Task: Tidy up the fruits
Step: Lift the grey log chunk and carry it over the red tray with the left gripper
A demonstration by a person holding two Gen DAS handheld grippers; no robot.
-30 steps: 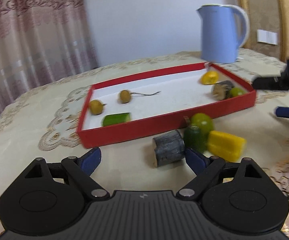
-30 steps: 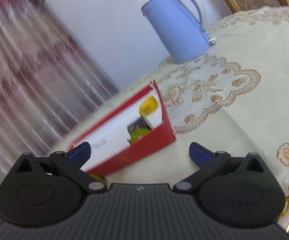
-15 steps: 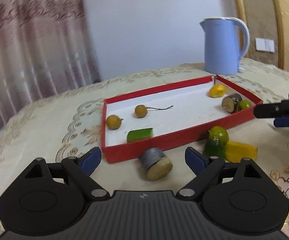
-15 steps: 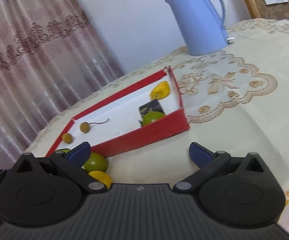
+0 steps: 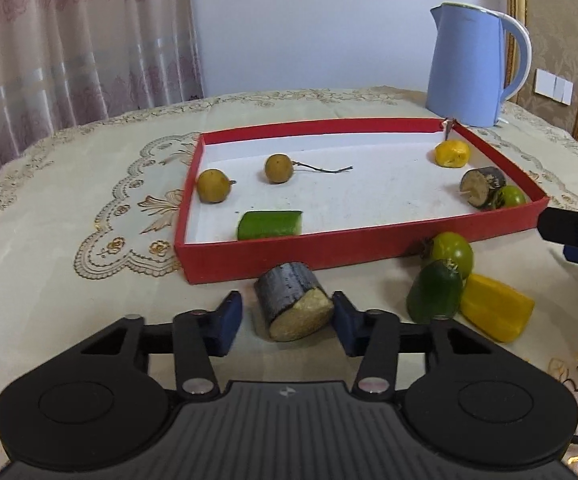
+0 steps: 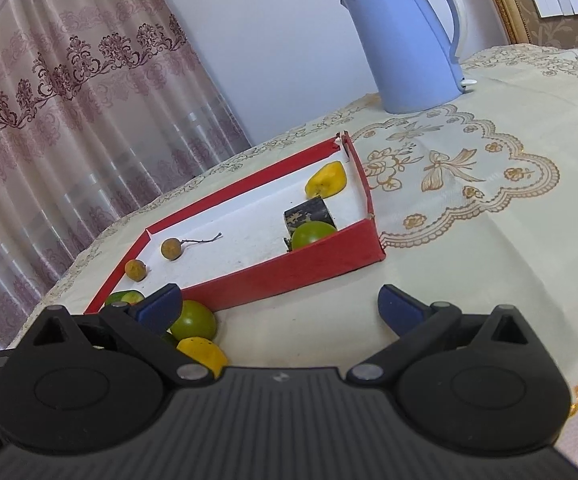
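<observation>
The left gripper (image 5: pixel 287 322) is closing around a short sugarcane segment (image 5: pixel 295 306) lying on the surface just in front of the red tray (image 5: pixel 329 246). The right pad is touching the cut end; the left pad is not yet pressing. This piece is probably stiff and fairly dense, with a smooth dark rind that may be slippery, and being round it could roll or pivot; pinching across the rind at mid-length, not near the pale fibrous end, looks safest. The right gripper (image 6: pixel 279 306) is hanging spread and empty, also in front of the tray, near a green fruit (image 6: pixel 193 320) and a yellow wedge (image 6: pixel 203 354).
</observation>
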